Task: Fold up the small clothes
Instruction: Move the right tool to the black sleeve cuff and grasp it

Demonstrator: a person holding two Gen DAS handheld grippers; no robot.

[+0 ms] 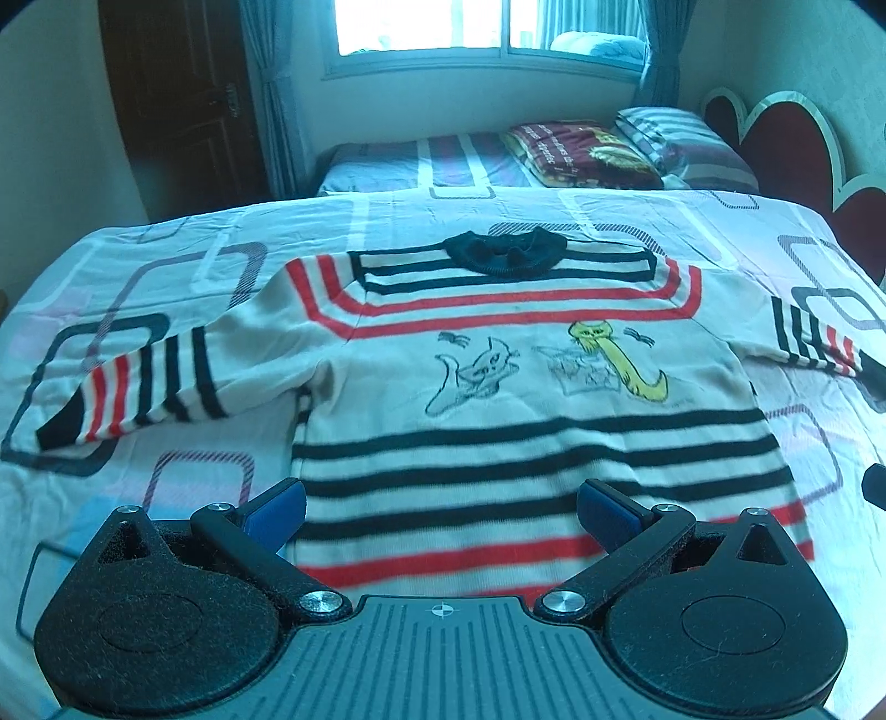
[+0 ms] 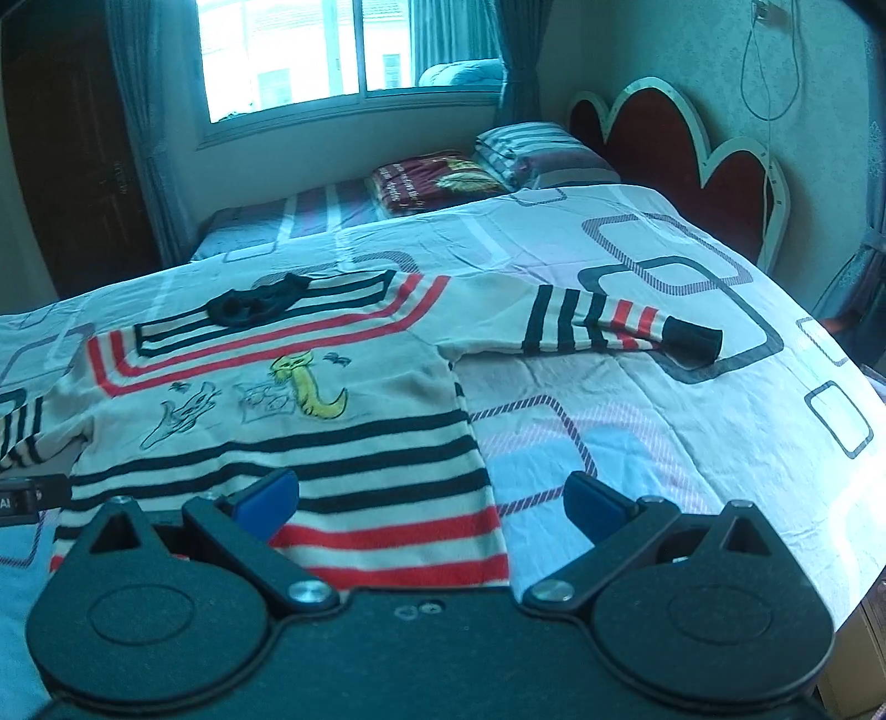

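While the small striped sweater (image 1: 515,376) is lying flat and face up on the bed sheet (image 1: 166,454), both of its sleeves are stretching out to the sides, and its dark collar (image 1: 506,252) is pointing toward twelve o'clock in your left wrist view. The two cat drawings, one outlined and one yellow (image 1: 617,360), are showing on its chest. The hem is sitting nearest to you, at six o'clock.

Your left tongs (image 1: 440,507) are hovering over that hem with the blue pads (image 1: 277,507) spread wide and gripping nothing. Your right tongs (image 2: 432,507) are likewise standing wide and holding nothing, straddling the sweater's lower right corner (image 2: 487,554), with one pad over the stripes and the other over bare sheet. From that view, the right sleeve (image 2: 609,327) is reaching out toward two o'clock, its dark cuff resting on the sheet.

Farther off at twelve to one o'clock, folded blankets (image 2: 437,180) are sitting near the red scalloped headboard (image 2: 670,144), and a window (image 2: 343,50) is glowing behind them.
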